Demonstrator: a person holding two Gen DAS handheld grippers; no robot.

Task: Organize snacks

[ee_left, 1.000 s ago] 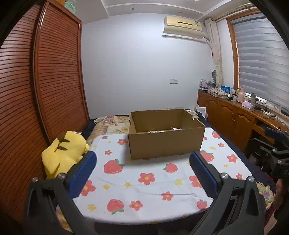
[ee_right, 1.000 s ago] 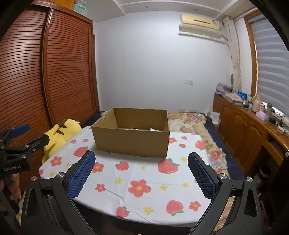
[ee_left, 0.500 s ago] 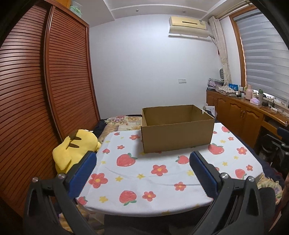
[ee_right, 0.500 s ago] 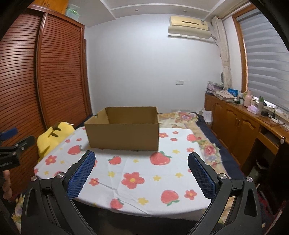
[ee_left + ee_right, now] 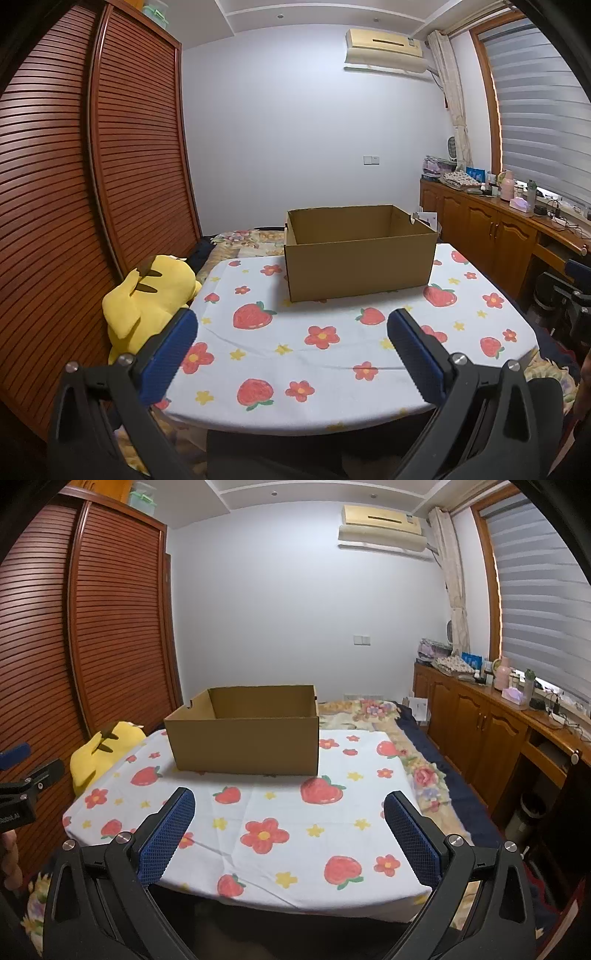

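The cardboard box sits at the tabletop's far edge, well apart from the left tool and right tool, both spread apart, holding nothing

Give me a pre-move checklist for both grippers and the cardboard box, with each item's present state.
1. Left gripper open, nothing between the fingers: ok.
2. Right gripper open, nothing held: ok.
3. Cardboard box upright on the tablecloth, top open: ok.
4. Tablecloth in front of the box free of obstacles: ok.
5. Snacks located: cannot tell; none visible on the table, box floor hidden.
6. Yellow plush toy off the table's left edge: ok.
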